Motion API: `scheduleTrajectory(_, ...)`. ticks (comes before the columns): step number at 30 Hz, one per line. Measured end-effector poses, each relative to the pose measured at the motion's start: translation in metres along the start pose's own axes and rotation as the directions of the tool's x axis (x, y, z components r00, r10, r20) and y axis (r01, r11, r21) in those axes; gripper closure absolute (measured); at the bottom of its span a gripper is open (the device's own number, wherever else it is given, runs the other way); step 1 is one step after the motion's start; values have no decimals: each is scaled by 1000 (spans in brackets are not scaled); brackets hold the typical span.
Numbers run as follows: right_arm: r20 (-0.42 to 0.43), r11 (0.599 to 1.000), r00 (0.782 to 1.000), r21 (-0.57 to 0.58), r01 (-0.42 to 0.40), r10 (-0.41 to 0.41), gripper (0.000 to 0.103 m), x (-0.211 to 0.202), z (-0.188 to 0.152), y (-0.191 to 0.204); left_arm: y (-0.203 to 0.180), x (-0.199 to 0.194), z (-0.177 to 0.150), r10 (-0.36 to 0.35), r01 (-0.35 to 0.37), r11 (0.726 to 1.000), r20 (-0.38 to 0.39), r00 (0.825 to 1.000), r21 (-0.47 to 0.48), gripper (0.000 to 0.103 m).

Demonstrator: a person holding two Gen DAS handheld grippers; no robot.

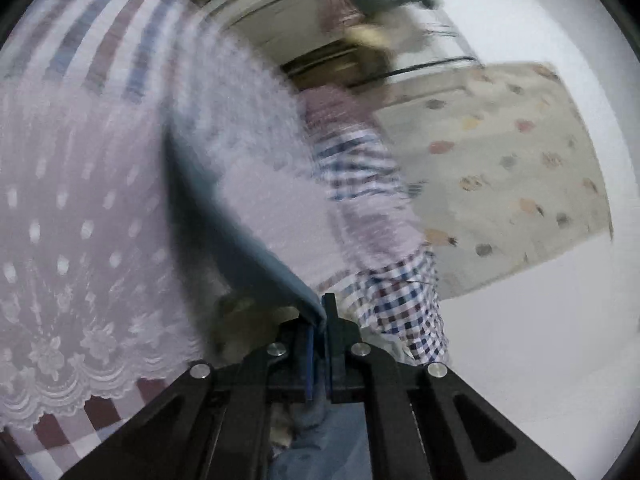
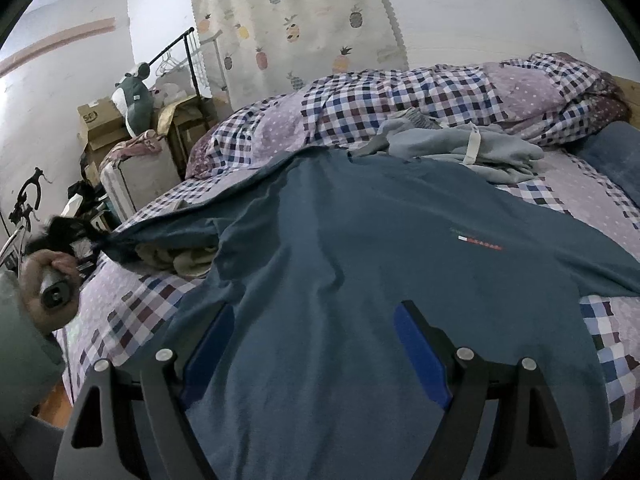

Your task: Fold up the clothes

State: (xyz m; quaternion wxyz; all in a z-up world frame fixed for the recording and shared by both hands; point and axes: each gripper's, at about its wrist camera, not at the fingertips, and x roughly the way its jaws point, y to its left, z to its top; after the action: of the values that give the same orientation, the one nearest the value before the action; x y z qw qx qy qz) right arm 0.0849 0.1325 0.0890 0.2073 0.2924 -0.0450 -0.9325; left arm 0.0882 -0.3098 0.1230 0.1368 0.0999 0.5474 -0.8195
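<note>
Blue cotton T-shirt (image 2: 360, 264) lies spread out on the bed with the purple checked sheet (image 2: 132, 312). The left gripper (image 1: 319, 322) is pinched tight on one edge of the shirt and holds that corner up off the bed. A hand (image 2: 50, 276) grips its handle. The right gripper (image 2: 316, 316) hangs over the middle of the shirt with its fingers wide apart, grabbing nothing. A pale blue garment (image 2: 460, 148) lies crumpled beside the rolled checked quilt (image 2: 400, 100).

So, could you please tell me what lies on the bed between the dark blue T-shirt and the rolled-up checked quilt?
A crumpled light blue garment lies there, between the dark blue T-shirt and the checked quilt, seen in the right wrist view.
</note>
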Motion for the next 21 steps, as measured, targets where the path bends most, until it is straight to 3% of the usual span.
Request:
scheduleTrajectory(3,0,1000,1000,3,2,-2,17,-1,0,-2,-54,-7,1,12,-19,986,46,999,168,101)
scheduleTrajectory(7,-7,1000,1000,5,5,-5,17,-1,0,-5,-85,40,20,156,-156,951,19,988,267,101)
scheduleTrajectory(9,-11,1000,1000,7,5,-5,17,-2,0,-6,-67,84,40,260,-244,939,-35,965,241,98)
scheduleTrajectory(11,-14,1000,1000,10,4,-4,17,-3,-1,-8,-28,119,57,310,-289,945,-138,941,151,85)
scheduleTrajectory(13,-12,1000,1000,8,4,-4,17,-5,0,-10,19,157,71,316,-313,948,-301,900,60,78)
scheduleTrajectory(14,-11,1000,1000,5,4,-4,17,-5,0,-10,37,168,74,324,-332,942,-371,870,42,76)
scheduleTrajectory(15,-9,1000,1000,4,4,-4,17,-6,0,-11,47,167,73,323,-333,942,-403,856,50,66)
scheduleTrajectory(16,-7,1000,1000,4,4,-4,17,-7,1,-11,52,162,71,317,-318,946,-412,854,67,58)
scheduleTrajectory(17,-5,1000,1000,5,3,-3,17,-7,1,-12,54,151,69,302,-287,953,-398,866,99,38)
scheduleTrajectory(18,-5,1000,1000,7,2,-2,17,-7,1,-12,54,136,70,276,-246,961,-373,886,128,26)
scheduleTrajectory(21,-7,1000,1000,22,-4,4,17,-7,2,-15,55,94,73,183,-130,975,-320,930,179,20)
